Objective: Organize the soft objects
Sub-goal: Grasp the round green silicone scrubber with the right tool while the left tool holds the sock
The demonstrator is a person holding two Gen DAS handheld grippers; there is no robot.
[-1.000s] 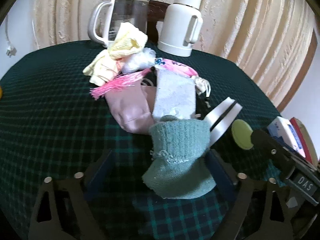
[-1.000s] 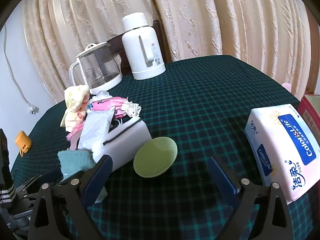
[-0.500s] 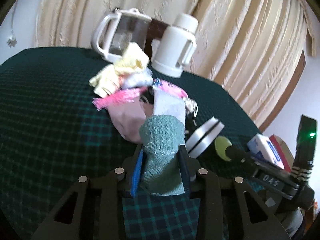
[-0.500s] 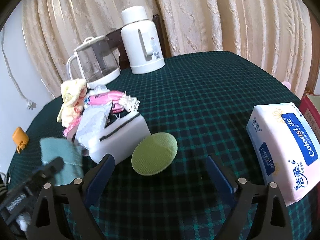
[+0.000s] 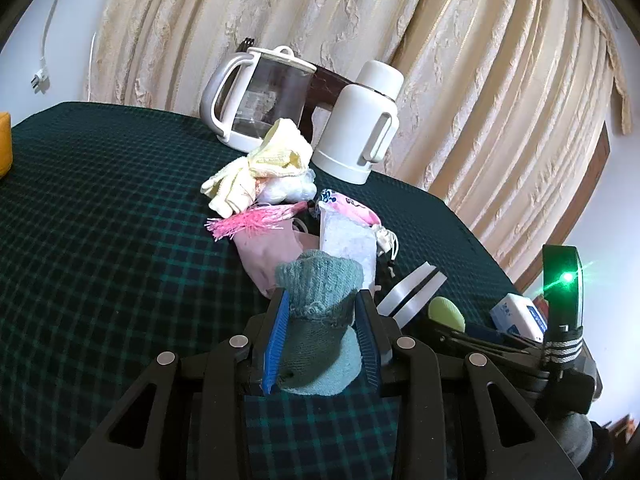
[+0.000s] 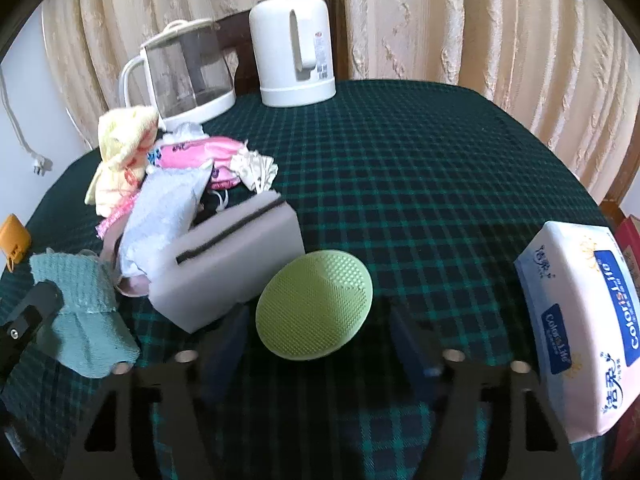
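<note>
1. The left gripper point(image 5: 320, 336) pinches a teal knitted sock point(image 5: 320, 320) between its blue-padded fingers point(image 5: 276, 344), the ribbed cuff standing up past the tips and the foot bunched behind them, above the dark green checked tablecloth point(image 5: 100, 240).
2. The right gripper point(image 6: 316, 344) is closing, its jaws on either side of a round lime-green silicone scrubbing pad point(image 6: 314, 304) (the pads do not yet press on it), which leans tilted against a grey-white block sponge with a dark stripe point(image 6: 236, 256).
3. Beyond the sock lies a heap of soft things: a pale yellow knitted cloth point(image 5: 276, 152) on top, a bright pink fringed tassel point(image 5: 256, 220), a dusty pink fabric piece point(image 5: 264, 252), a white towel-like cloth point(image 5: 346, 240) and a pink printed pouch point(image 5: 352, 210).
4. At the table's far edge, before cream curtains point(image 6: 440, 20), stand a glass kettle with a white handle point(image 5: 260, 96) and a white thermos jug point(image 5: 364, 120), side by side.
5. A soft pack of tissues in white and blue wrapping point(image 6: 580, 320) lies to the right of the scrubbing pad, well apart from the heap.
</note>
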